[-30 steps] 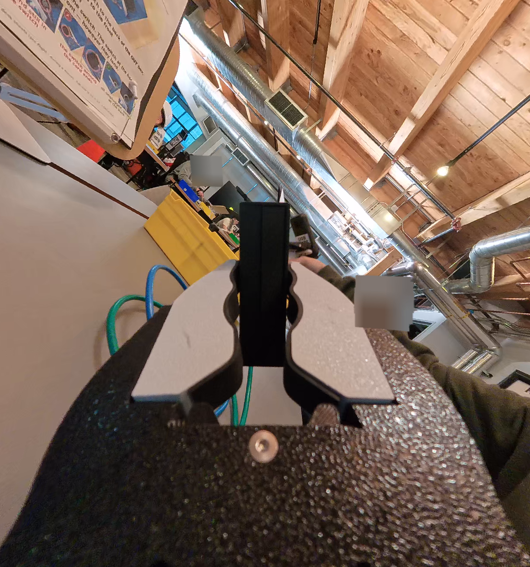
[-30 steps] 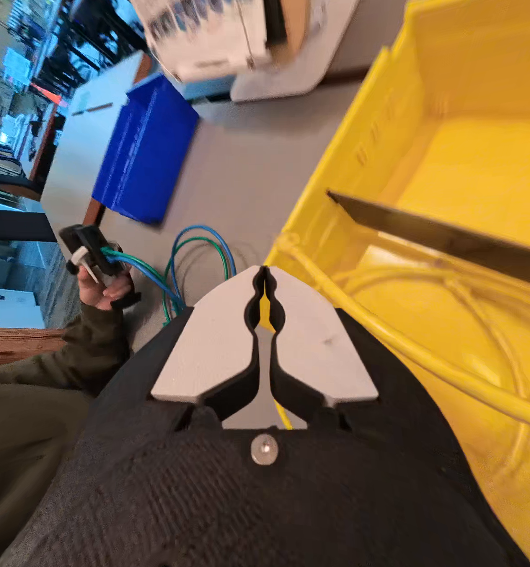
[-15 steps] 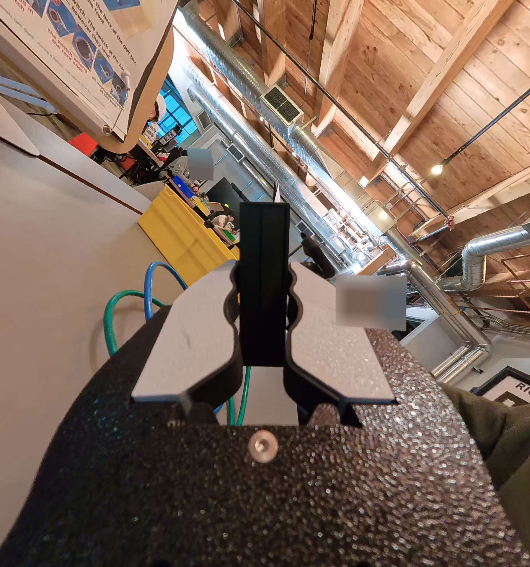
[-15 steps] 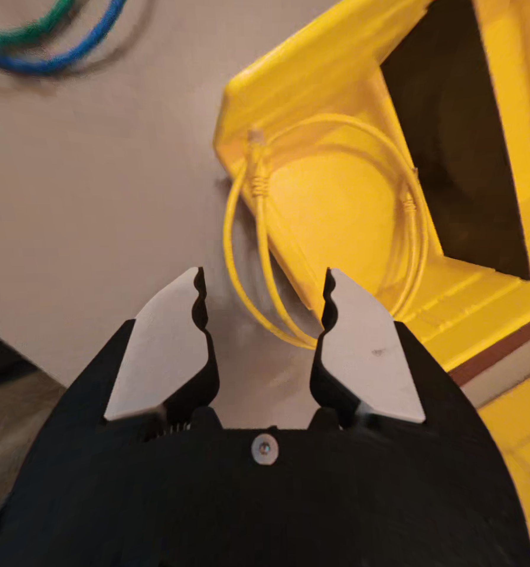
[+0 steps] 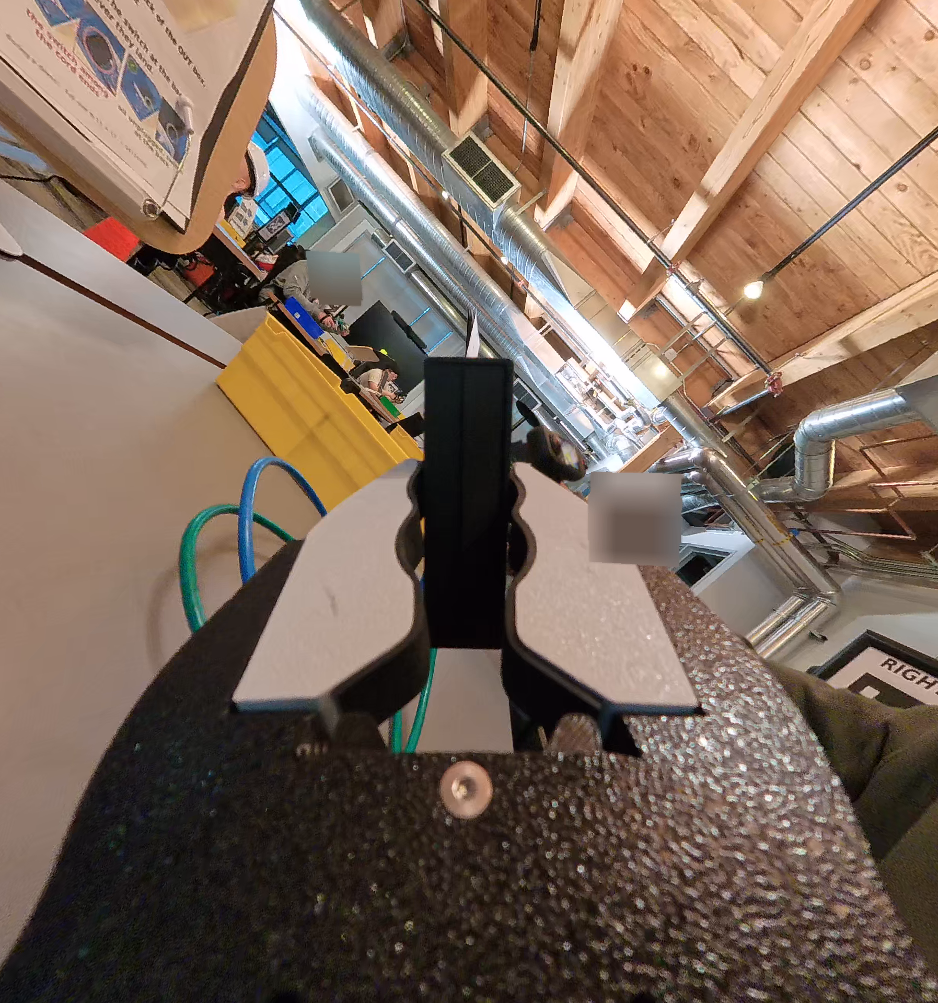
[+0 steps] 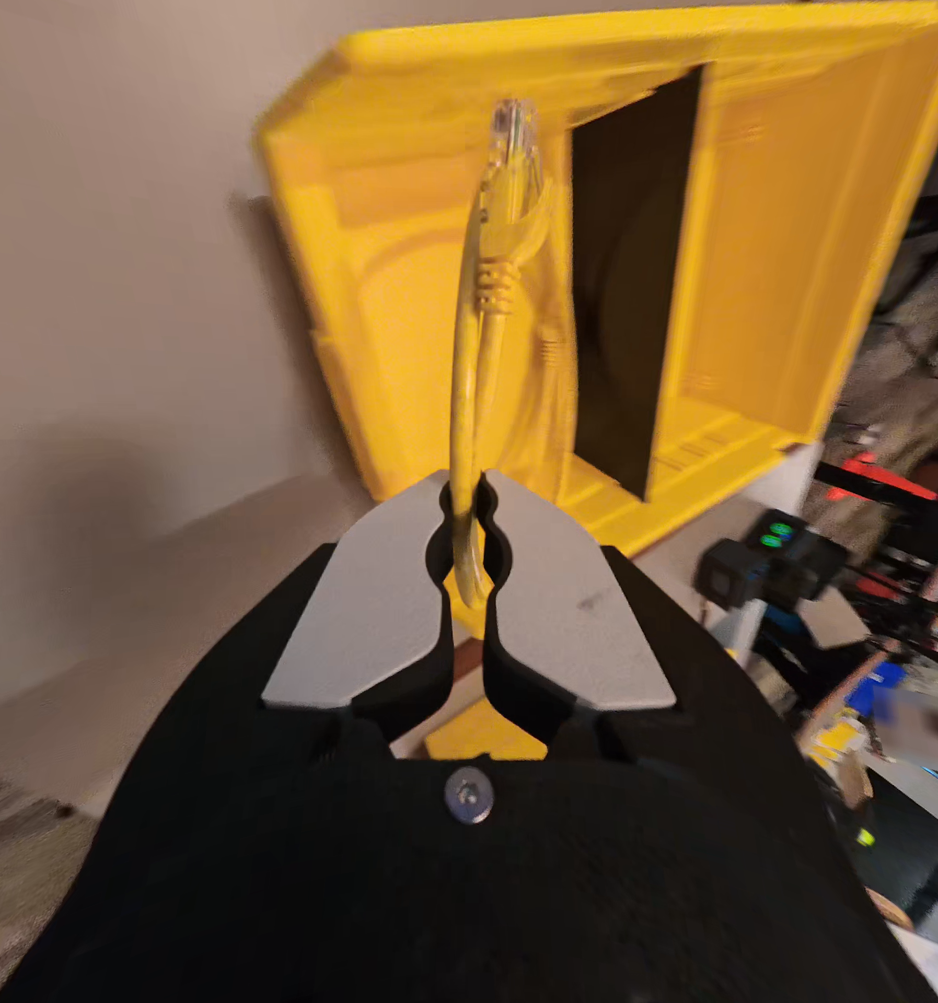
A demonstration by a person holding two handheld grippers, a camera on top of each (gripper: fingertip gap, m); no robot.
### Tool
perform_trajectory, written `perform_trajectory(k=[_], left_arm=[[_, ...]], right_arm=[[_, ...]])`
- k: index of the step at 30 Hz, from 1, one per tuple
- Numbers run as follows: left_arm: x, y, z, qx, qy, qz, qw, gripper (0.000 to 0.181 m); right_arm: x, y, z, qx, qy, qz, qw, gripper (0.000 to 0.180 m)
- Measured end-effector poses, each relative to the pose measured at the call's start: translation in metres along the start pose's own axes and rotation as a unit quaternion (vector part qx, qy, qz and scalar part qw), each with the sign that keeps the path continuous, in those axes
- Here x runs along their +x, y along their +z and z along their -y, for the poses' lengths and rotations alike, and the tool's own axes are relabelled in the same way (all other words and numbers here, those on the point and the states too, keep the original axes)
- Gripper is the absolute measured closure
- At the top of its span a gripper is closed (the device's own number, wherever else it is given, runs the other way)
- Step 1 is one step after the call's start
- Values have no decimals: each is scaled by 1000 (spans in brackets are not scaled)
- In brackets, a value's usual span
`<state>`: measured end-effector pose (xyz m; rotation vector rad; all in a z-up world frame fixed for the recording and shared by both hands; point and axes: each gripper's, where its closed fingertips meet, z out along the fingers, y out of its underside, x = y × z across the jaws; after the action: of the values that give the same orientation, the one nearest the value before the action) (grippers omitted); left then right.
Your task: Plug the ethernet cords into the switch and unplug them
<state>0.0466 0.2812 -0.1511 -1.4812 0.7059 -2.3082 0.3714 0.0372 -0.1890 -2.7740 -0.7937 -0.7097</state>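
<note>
I am pinching the yellow cord [image 6: 469,380] in my right tool [image 6: 466,534], its clear plug [image 6: 511,135] pointing straight ahead along the fingers, over the yellow bin [image 6: 754,244]. My left tool [image 5: 465,534] is clamping the black switch [image 5: 466,488] upright, its long axis running forward too. I am counting three cords: one yellow, one blue [image 5: 271,488], one green [image 5: 206,532] looping on the bench [image 5: 75,434]. The ports are probably facing away, hidden.
</note>
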Motion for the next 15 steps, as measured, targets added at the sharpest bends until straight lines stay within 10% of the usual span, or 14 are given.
perform_trajectory(k=[1, 5, 15], left_arm=[[-1, 0, -1, 0, -3, -1, 1000, 154], [-2, 0, -2, -1, -10, -3, 1000, 154], [-6, -1, -2, 0, -19, -5, 1000, 154]], right_arm=[[13, -6, 0, 3, -6, -20, 1000, 174], [60, -31, 2, -6, -77, -111, 991, 174], [58, 7, -30, -16, -111, -49, 993, 171]])
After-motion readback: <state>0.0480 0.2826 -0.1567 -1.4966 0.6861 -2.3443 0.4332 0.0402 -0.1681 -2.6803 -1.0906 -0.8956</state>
